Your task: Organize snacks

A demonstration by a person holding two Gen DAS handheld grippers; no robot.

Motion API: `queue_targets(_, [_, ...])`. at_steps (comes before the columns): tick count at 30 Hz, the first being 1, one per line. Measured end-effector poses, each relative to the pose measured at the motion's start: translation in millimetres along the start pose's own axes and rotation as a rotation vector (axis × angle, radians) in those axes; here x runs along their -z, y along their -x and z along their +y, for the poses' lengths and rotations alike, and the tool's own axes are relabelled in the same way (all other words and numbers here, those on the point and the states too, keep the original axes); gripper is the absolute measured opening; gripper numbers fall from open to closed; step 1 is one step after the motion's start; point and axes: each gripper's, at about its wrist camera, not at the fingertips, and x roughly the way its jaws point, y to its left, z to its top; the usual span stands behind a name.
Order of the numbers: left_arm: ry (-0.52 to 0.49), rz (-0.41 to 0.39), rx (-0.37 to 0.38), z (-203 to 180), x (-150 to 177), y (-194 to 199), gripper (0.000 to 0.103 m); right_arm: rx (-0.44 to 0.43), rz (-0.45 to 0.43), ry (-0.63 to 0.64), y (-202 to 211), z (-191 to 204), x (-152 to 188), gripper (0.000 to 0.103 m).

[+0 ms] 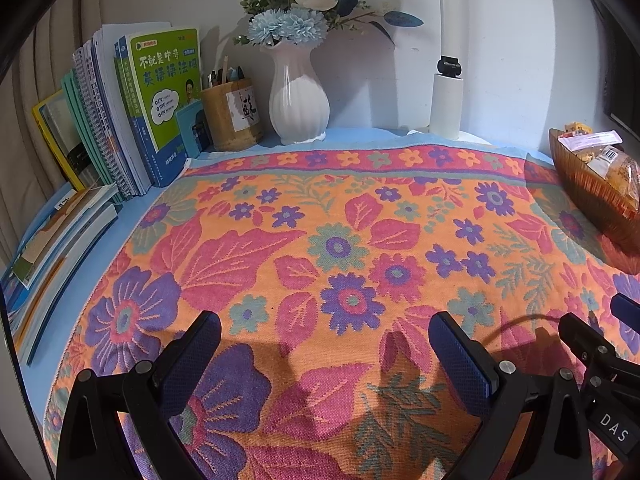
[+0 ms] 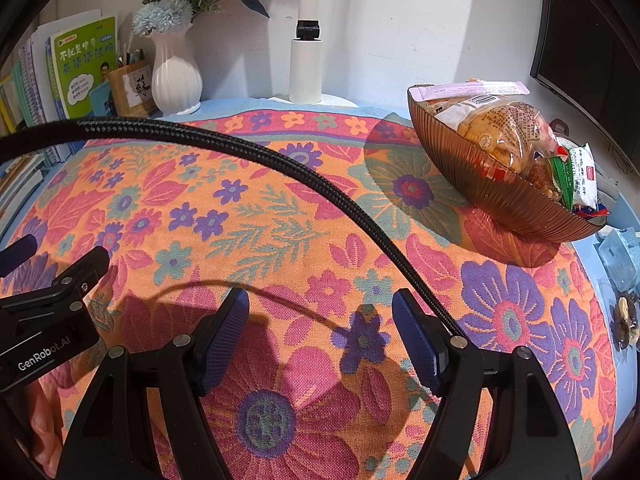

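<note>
Over the woven floral cloth (image 2: 280, 208) both tools — left tool (image 1: 324, 344), right tool (image 2: 320, 320) — spread, empty; ribbed amber bowl (image 2: 500, 196) beside.

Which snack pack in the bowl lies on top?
The long pale lilac wrapper, lying across the amber bowl's back rim, above the bread pack and green-white packet.
</note>
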Motion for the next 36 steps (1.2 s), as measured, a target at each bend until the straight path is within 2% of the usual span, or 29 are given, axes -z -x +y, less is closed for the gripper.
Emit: queue_targets(36, [-0.055, 0.003, -0.012, -4.4, -0.6, -2.1, 0.103, 0.001, 0.005, -0.023, -1.0, -0.8, 0.8, 0.073])
